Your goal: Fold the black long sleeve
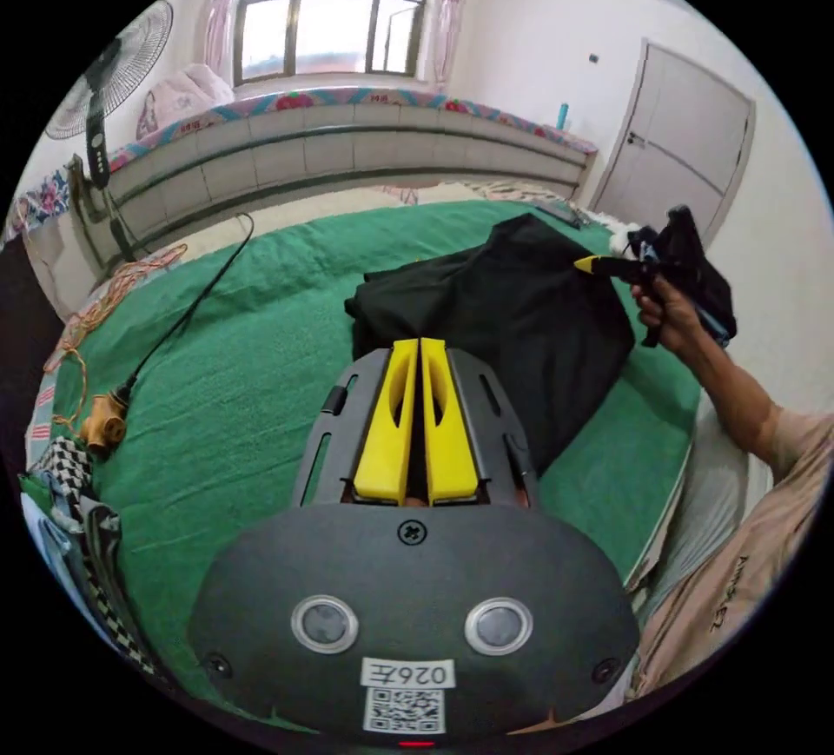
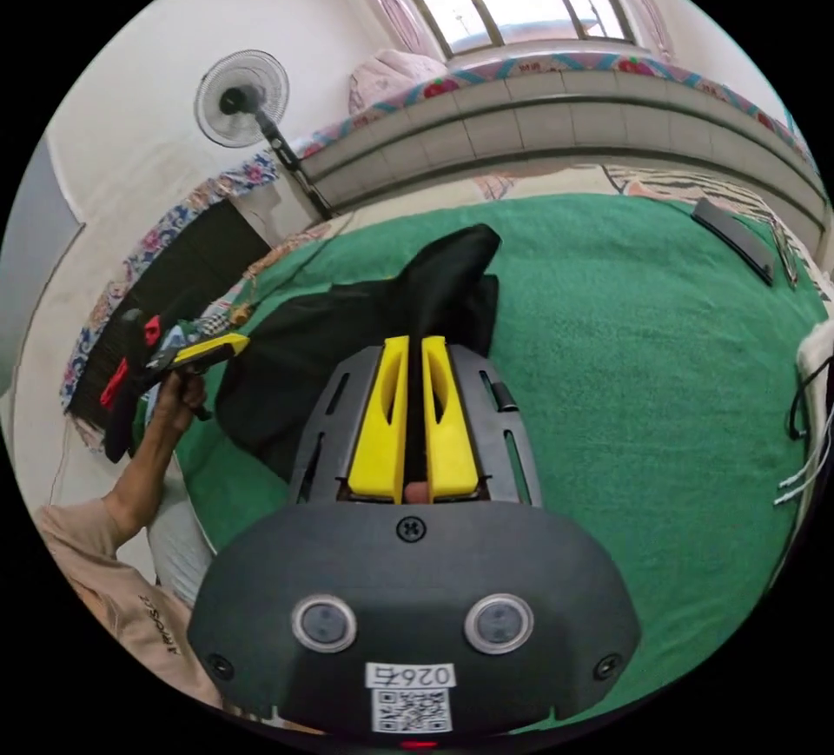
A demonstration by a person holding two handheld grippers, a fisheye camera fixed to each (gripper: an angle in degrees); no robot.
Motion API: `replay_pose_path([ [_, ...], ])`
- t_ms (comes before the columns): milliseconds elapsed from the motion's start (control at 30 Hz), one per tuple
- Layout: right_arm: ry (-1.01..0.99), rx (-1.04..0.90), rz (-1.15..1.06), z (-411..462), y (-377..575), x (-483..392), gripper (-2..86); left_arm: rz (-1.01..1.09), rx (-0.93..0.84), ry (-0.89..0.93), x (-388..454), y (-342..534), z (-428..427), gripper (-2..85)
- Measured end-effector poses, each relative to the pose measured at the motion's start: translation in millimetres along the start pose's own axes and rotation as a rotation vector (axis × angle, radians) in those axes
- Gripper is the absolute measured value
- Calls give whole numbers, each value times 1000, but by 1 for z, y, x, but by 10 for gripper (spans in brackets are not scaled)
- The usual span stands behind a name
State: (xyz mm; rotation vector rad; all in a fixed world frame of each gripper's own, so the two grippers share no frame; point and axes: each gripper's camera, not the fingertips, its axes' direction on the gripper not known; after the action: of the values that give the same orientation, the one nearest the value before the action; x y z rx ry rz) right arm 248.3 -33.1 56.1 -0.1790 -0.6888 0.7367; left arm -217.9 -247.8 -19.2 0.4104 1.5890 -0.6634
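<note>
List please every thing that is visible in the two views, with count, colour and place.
shirt: one, black, on the blanket, both claws pinching it
blanket: one, green, under the shirt
fan: one, white, by the wall
window: one, pink curtains, far wall
door: one, white, closed
cable: one, black, across the blanket
remote: one, dark, at the blanket's far edge
left claw: yellow, shut on the shirt
right claw: yellow, shut on the shirt
</note>
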Motion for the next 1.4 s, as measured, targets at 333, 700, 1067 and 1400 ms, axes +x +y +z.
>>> replay_pose_path([
  [333, -422, 3, -327, -125, 1, -5, -15, 36, 176, 573, -58, 13, -58, -7],
  [700, -664, -285, -731, -218, 15, -25, 9, 707, -140, 707, -21, 14, -89, -7],
  [1067, -344, -328, -122, -134, -22, 15, 129, -28, 116, 498, -137, -25, -53, 110],
  [1400, -798, -882, -602, -122, 14, -55, -5, 585, -728, 707, -32, -49, 71, -7],
])
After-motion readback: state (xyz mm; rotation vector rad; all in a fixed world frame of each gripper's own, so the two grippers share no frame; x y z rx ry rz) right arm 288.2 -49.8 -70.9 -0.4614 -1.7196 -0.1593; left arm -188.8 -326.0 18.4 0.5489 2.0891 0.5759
